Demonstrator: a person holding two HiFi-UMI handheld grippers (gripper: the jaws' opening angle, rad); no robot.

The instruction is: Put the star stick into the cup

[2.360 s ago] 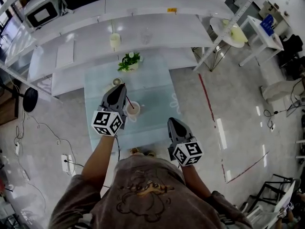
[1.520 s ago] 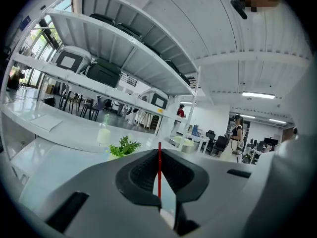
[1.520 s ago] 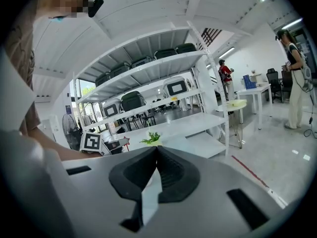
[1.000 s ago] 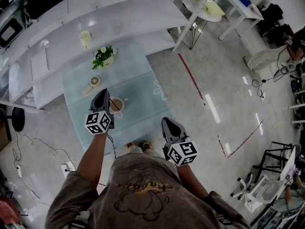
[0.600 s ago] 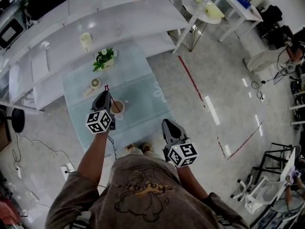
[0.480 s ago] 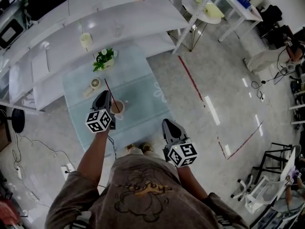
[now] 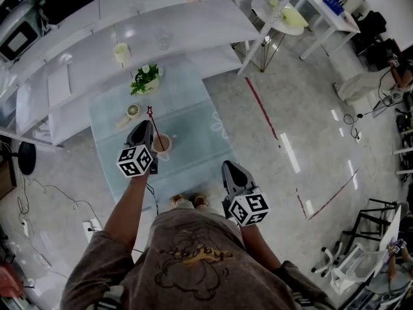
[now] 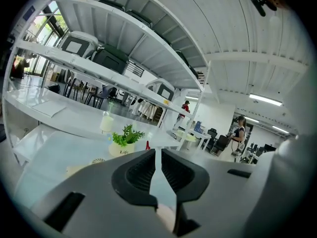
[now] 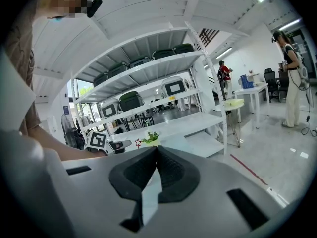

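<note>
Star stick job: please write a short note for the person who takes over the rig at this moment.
Left claw: jaws a narrow gap apart, nothing between them, just beside the cup on the table.
Right claw: shut, empty, by the table's near corner.
Star stick: lower end appears to sit in the cup, leaning, star up.
Done: stick looks placed.
Left: confirm it rests steady, then draw the left claw back.

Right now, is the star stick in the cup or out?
In: the star stick leans with its lower end inside the cup, star on top.
</note>
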